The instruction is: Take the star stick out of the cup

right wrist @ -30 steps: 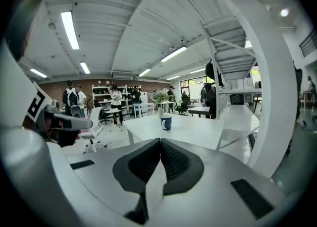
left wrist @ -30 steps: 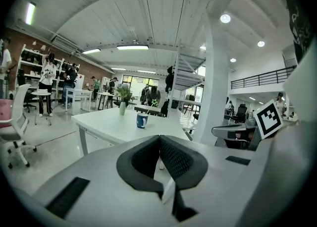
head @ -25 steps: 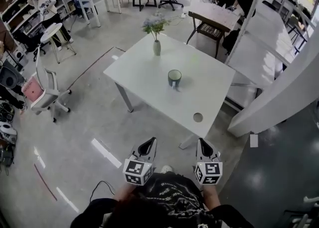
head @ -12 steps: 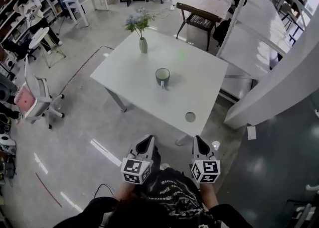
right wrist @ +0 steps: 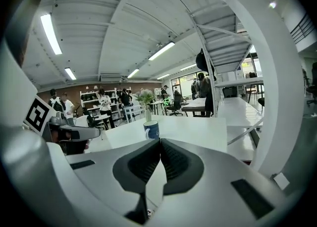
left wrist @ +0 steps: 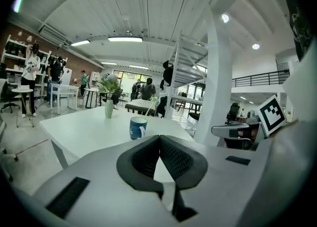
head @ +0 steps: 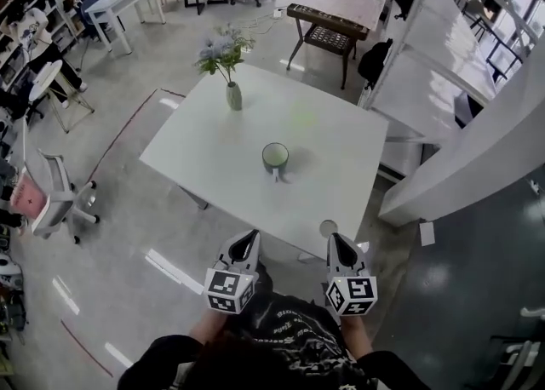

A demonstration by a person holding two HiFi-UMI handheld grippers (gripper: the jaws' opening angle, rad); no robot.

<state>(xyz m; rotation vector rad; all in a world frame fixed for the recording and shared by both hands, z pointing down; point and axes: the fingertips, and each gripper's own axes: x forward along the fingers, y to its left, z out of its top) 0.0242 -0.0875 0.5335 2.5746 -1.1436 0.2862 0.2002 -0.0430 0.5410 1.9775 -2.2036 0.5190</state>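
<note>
First, close in on the cup (head: 275, 157) at twelve o'clock, mid-tabletop (head: 341, 150); stick too small to spot from here. Open left claw (head: 246, 241) and right claw (head: 339, 243), both shut and empty, before reaching.

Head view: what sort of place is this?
Probably an open-plan office or lab workspace: several white tables, wheeled office chairs, and stocked shelves along a wall.

no words can be read; the white print on the cup (left wrist: 138, 128) is too blurred (a smudge at best).
</note>
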